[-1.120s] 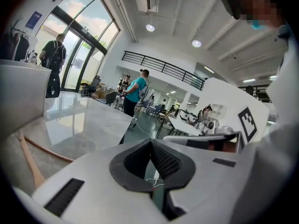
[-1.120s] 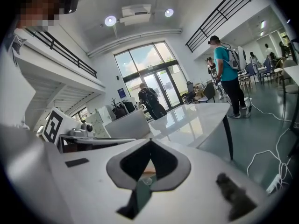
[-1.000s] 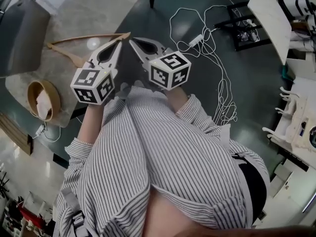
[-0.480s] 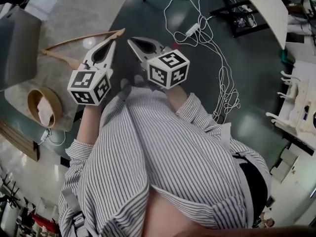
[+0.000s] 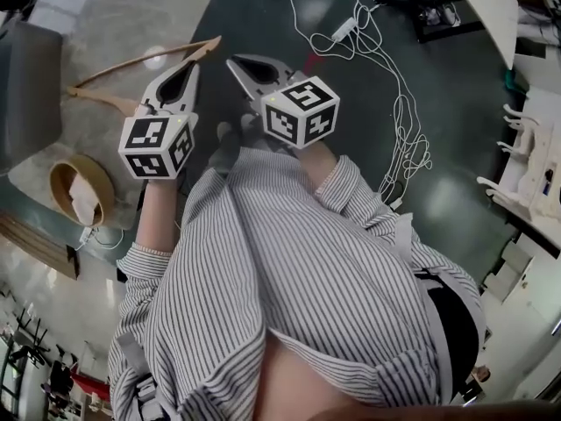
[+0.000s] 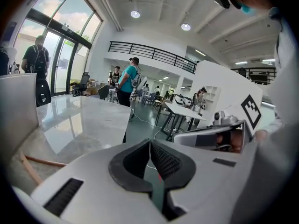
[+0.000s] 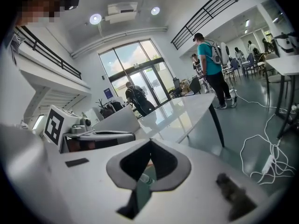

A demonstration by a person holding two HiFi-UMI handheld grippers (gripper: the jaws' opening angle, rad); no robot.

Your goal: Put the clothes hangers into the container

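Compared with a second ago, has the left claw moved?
Yes, slightly. In the head view the left claw now sits farther from the hanger's right end, drawn back toward the bottom of the picture.

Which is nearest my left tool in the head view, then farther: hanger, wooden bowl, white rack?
1. Hanger, on the table beside the left tool's tip.
2. Wooden bowl, lower left on the table.
3. White rack, far right.

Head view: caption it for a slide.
Left gripper and right gripper, jaws shut, near a wooden hanger on the table.
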